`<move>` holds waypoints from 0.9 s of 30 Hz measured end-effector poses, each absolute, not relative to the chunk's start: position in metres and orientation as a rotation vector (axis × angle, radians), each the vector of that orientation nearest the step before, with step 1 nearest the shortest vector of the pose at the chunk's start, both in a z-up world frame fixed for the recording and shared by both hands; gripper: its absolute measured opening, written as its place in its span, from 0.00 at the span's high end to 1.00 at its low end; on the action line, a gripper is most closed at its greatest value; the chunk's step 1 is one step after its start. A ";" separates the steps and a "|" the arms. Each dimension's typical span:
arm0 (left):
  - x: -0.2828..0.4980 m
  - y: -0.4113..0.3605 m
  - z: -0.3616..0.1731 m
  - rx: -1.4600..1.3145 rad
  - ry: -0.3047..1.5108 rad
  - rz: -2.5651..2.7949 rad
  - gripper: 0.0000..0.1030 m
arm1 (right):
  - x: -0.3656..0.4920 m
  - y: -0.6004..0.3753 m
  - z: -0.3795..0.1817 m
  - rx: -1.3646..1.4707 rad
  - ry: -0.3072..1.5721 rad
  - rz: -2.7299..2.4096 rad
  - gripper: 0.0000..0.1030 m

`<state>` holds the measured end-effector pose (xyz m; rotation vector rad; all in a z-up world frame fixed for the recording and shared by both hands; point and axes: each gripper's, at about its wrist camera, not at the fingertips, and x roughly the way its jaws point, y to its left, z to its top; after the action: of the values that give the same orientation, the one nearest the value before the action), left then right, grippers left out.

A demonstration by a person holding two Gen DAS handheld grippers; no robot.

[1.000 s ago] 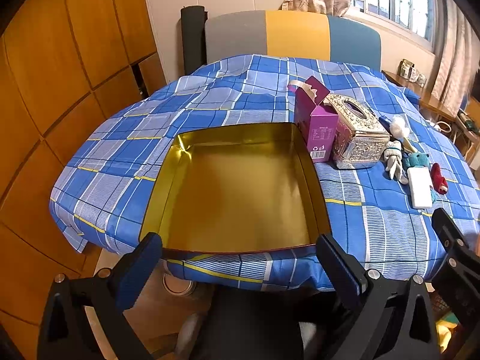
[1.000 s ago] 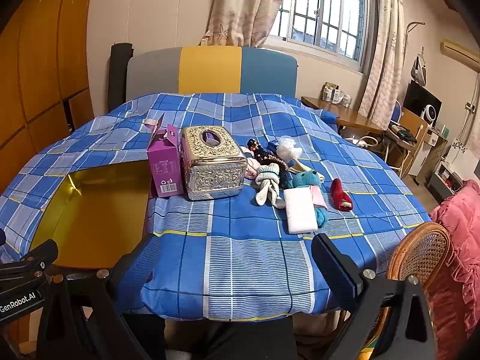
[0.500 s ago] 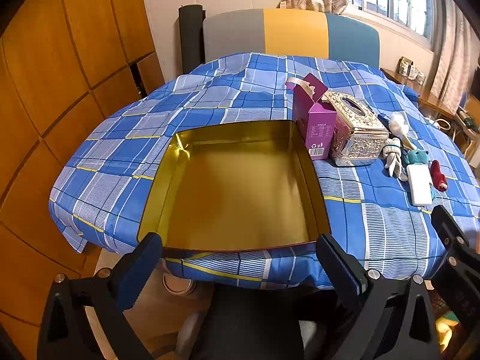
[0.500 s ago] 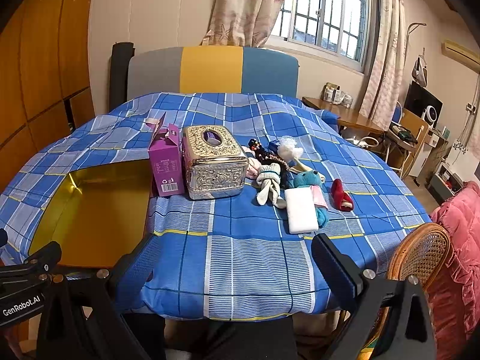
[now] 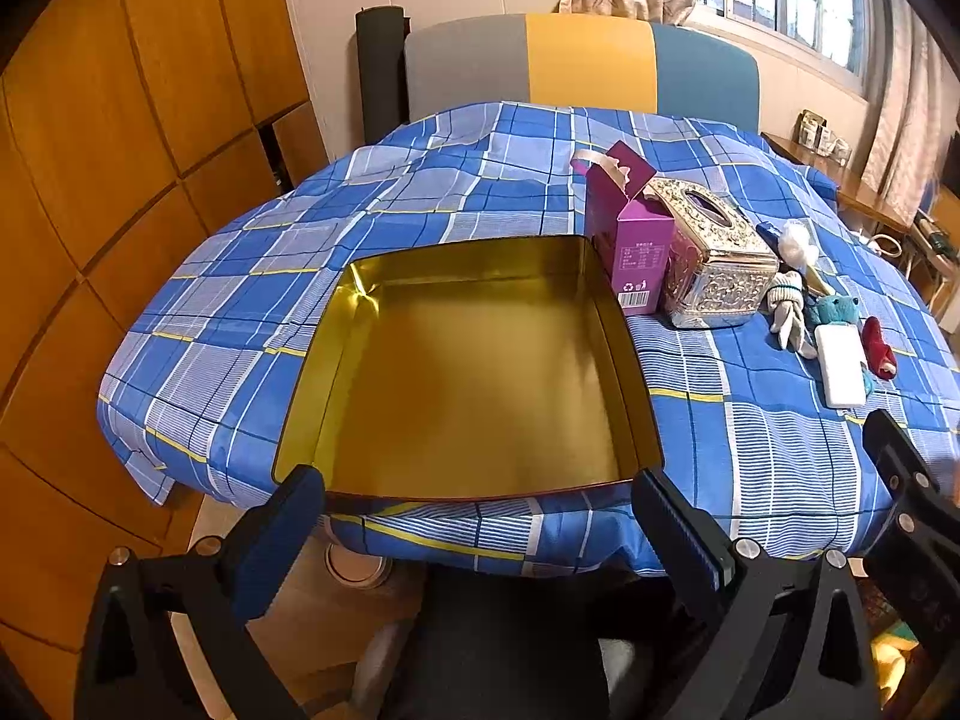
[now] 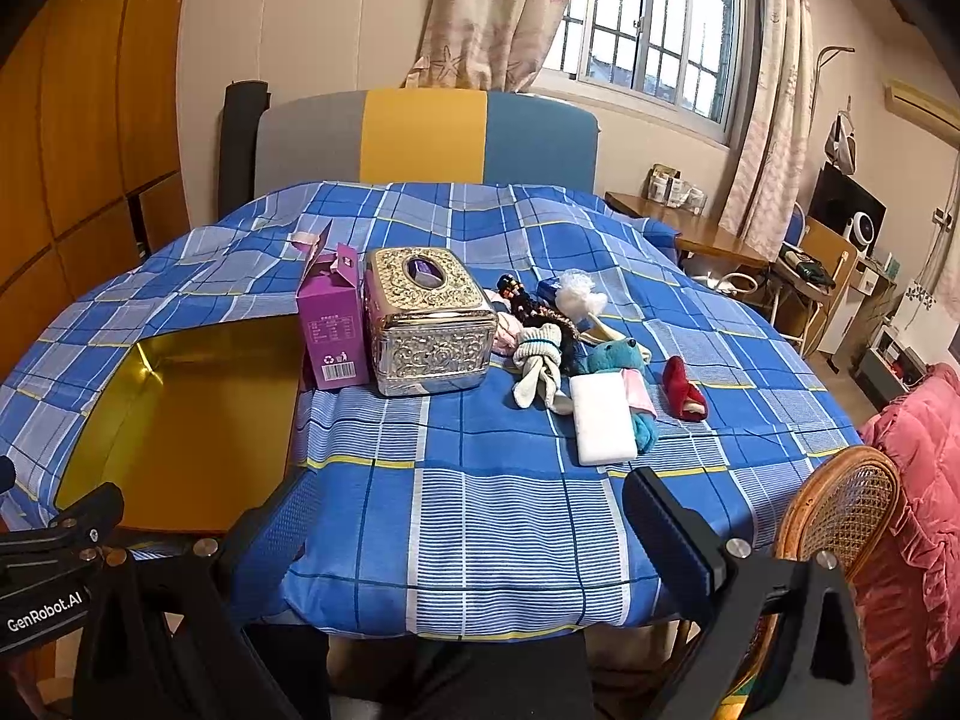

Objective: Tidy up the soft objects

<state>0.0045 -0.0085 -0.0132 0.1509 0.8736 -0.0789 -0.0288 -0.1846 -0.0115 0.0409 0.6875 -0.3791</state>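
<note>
1. The soft toys (image 6: 576, 348) lie clustered just right of the silver tissue box (image 6: 429, 324).
2. The gold tin (image 5: 474, 372) sits left of that box, beyond the purple carton (image 6: 333, 324).
3. My left gripper (image 5: 477, 531) and right gripper (image 6: 462, 531) hang wide apart, holding nothing.

I'm in a home: floral curtains (image 6: 480, 12), barred window (image 6: 654, 30), wooden wardrobe panels (image 5: 120, 150), pink quilted bedding (image 6: 918, 480), wicker chair (image 6: 840, 510).
</note>
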 end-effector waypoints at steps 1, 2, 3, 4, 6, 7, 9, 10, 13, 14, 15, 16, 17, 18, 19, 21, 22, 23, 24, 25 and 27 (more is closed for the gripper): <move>0.004 -0.008 -0.013 0.149 0.874 -0.079 0.00 | -0.029 -0.185 -0.011 0.042 0.686 -0.380 0.01; 0.005 -0.008 -0.013 0.149 0.874 -0.079 0.00 | -0.029 -0.184 -0.011 0.041 0.686 -0.379 0.01; 0.005 -0.008 -0.013 0.151 0.874 -0.079 0.00 | -0.028 -0.184 -0.011 0.039 0.687 -0.378 0.01; 0.005 -0.008 -0.014 0.152 0.875 -0.078 0.00 | -0.028 -0.184 -0.012 0.039 0.688 -0.379 0.01; 0.004 -0.008 -0.014 0.151 0.875 -0.079 0.00 | -0.029 -0.184 -0.012 0.040 0.688 -0.378 0.01; 0.004 -0.009 -0.015 0.152 0.876 -0.078 0.00 | -0.028 -0.184 -0.012 0.041 0.689 -0.377 0.01; 0.005 -0.009 -0.016 0.151 0.877 -0.077 0.00 | -0.028 -0.183 -0.012 0.041 0.689 -0.382 0.01; 0.005 -0.010 -0.016 0.152 0.879 -0.078 0.00 | -0.028 -0.184 -0.012 0.042 0.689 -0.383 0.01; 0.007 -0.010 -0.018 0.152 0.886 -0.076 0.00 | -0.028 -0.185 -0.013 0.044 0.692 -0.384 0.01; 0.008 -0.009 -0.018 0.152 0.887 -0.074 0.00 | -0.028 -0.185 -0.013 0.043 0.693 -0.384 0.01; 0.008 -0.010 -0.019 0.152 0.888 -0.072 0.00 | -0.028 -0.186 -0.013 0.043 0.695 -0.384 0.01; 0.009 -0.009 -0.019 0.151 0.889 -0.070 0.00 | -0.027 -0.187 -0.014 0.045 0.697 -0.384 0.01; 0.010 -0.009 -0.019 0.151 0.889 -0.069 0.00 | -0.027 -0.188 -0.014 0.048 0.699 -0.382 0.01; 0.010 -0.009 -0.020 0.152 0.890 -0.067 0.00 | -0.027 -0.189 -0.015 0.050 0.701 -0.381 0.01; 0.012 -0.010 -0.020 0.154 0.890 -0.066 0.00 | -0.026 -0.190 -0.015 0.053 0.703 -0.382 0.01; 0.015 -0.013 -0.022 0.157 0.894 -0.077 0.00 | -0.026 -0.194 -0.015 0.061 0.702 -0.382 0.01; 0.018 -0.014 -0.024 0.155 0.901 -0.094 0.00 | -0.026 -0.198 -0.014 0.068 0.699 -0.385 0.01; 0.020 -0.015 -0.025 0.148 0.907 -0.116 0.00 | -0.026 -0.203 -0.014 0.075 0.695 -0.392 0.01; 0.022 -0.017 -0.028 0.138 0.915 -0.144 0.00 | -0.026 -0.208 -0.013 0.083 0.689 -0.397 0.01; 0.024 -0.019 -0.030 0.129 0.923 -0.165 0.00 | -0.027 -0.216 -0.012 0.094 0.680 -0.401 0.01; 0.029 -0.025 -0.035 0.108 0.950 -0.228 0.00 | -0.026 -0.233 -0.013 0.115 0.677 -0.416 0.01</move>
<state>0.0287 -0.0255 -0.0353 0.1076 0.9496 -0.2275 -0.0264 -0.2330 -0.0130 0.1154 0.6772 -0.4155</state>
